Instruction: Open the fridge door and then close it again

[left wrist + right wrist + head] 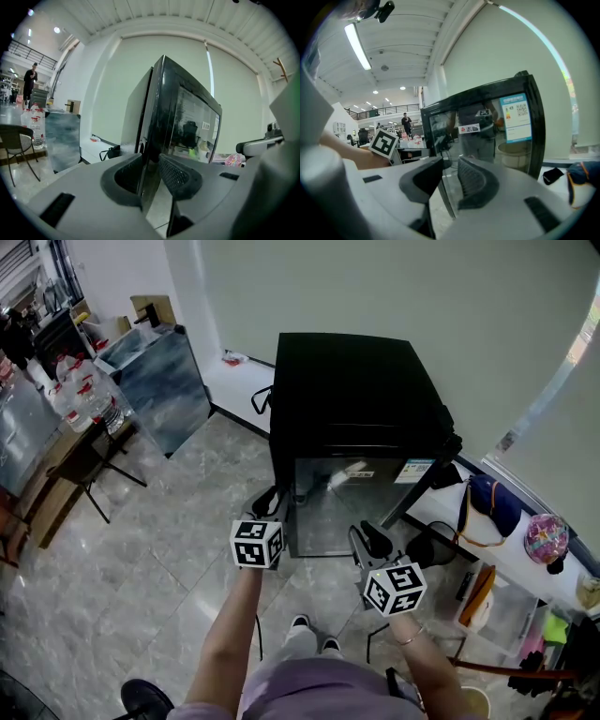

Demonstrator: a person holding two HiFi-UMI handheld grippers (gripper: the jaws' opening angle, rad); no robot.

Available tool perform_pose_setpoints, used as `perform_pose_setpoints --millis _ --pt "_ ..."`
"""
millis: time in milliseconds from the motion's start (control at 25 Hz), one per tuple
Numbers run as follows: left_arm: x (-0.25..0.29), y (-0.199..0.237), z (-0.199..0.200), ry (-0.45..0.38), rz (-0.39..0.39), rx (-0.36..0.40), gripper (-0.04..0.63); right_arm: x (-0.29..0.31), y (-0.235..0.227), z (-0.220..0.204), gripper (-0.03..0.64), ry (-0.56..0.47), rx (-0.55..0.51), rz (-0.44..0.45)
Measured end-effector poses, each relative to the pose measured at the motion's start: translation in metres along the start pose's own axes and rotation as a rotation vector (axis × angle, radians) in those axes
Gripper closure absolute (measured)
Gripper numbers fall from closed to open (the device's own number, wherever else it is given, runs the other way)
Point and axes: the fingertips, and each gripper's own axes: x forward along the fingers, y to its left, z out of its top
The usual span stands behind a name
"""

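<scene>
Marble floor (159, 568), pale wall (375, 287). Small black fridge (356, 381) against wall, glass fridge door (361, 507) facing me. My left tongs (150, 165) pinch door's left edge. My right tongs (451, 172) narrowly apart, empty, near glass. Best: firm grip, swing edge in smooth arc.

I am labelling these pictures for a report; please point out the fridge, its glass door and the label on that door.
fridge (356, 390): head view, on its black top.
fridge door (487, 138): right gripper view, on the glass pane.
label (515, 118): right gripper view, on its middle.
</scene>
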Motion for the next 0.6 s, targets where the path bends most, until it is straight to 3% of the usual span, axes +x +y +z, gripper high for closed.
perform_pose_setpoints --millis 280,600 --pt "-0.004 0.000 0.001 0.000 0.005 0.018 0.499 -0.001 0.003 0.004 0.517 0.000 -0.005 -0.014" --pt "-0.025 0.008 -0.002 -0.007 0.065 0.004 0.500 -0.010 0.000 0.007 0.518 -0.010 -0.011 -0.024"
